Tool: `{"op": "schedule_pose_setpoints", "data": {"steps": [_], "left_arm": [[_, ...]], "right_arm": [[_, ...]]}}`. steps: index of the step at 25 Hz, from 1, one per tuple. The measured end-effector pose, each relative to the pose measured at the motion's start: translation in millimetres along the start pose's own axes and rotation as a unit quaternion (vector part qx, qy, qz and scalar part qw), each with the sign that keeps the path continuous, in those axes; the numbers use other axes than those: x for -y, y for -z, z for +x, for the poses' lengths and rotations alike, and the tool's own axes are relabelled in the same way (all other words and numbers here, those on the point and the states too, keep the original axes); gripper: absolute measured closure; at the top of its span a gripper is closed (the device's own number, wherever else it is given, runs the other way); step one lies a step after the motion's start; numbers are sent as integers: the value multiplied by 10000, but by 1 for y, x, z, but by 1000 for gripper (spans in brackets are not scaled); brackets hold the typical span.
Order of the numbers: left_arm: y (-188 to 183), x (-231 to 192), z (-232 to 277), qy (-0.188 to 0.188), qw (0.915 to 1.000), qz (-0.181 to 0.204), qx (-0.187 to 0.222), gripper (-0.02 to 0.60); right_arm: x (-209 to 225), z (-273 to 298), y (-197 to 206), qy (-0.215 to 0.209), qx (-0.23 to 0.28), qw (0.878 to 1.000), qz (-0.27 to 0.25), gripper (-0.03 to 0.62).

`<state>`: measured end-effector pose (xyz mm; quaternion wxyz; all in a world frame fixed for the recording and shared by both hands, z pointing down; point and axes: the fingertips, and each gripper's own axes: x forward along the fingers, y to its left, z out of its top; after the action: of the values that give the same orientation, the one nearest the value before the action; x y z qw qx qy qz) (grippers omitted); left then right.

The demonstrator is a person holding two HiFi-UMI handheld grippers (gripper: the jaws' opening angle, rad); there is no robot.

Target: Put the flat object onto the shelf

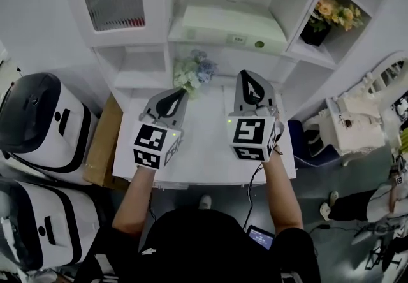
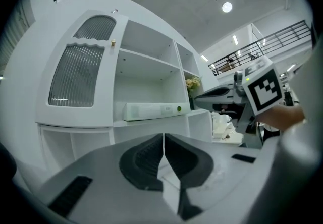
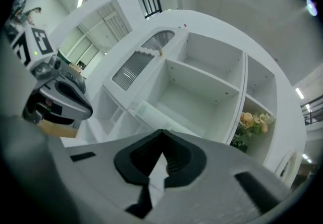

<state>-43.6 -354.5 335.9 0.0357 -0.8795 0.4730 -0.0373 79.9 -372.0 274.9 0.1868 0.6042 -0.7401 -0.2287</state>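
The flat box (image 1: 233, 25) lies on the middle shelf (image 1: 174, 34) of the white cabinet. Its long axis runs side to side along the shelf's front edge, and its right end nears the compartment's right wall. Nothing touches it.

Both grippers hang over the tabletop (image 1: 204, 148), near its back edge and well apart from the box. The left gripper (image 2: 164, 138) has its jaws pressed together with nothing between them. The right gripper (image 3: 162, 133) is likewise closed and empty.

The box lies ahead of and above both grippers. The right gripper stands nearer, roughly below the box's middle, while the left sits off toward its left end. A bunch of flowers (image 1: 194, 71) stands at the tabletop's back edge between the grippers and the shelf.

Judgement: placement appears complete, and no grip on the box is needed.
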Motion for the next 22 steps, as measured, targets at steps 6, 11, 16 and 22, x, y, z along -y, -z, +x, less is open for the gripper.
{"op": "schedule_pose_setpoints", "data": {"steps": [6, 11, 16, 22], "left_arm": [[7, 9, -25, 140, 9998, -127, 6, 572], [12, 23, -41, 280, 9995, -153, 14, 572], [14, 32, -55, 361, 9993, -116, 57, 572], [19, 38, -61, 368, 9992, -158, 73, 572]], "right_arm": [[-14, -34, -1, 64, 152, 9979, 620, 595], [-27, -60, 6, 5, 35, 9962, 873, 595], [-38, -81, 10, -25, 9, 9944, 1057, 595], [-41, -94, 18, -60, 12, 9905, 1377, 595]]}}
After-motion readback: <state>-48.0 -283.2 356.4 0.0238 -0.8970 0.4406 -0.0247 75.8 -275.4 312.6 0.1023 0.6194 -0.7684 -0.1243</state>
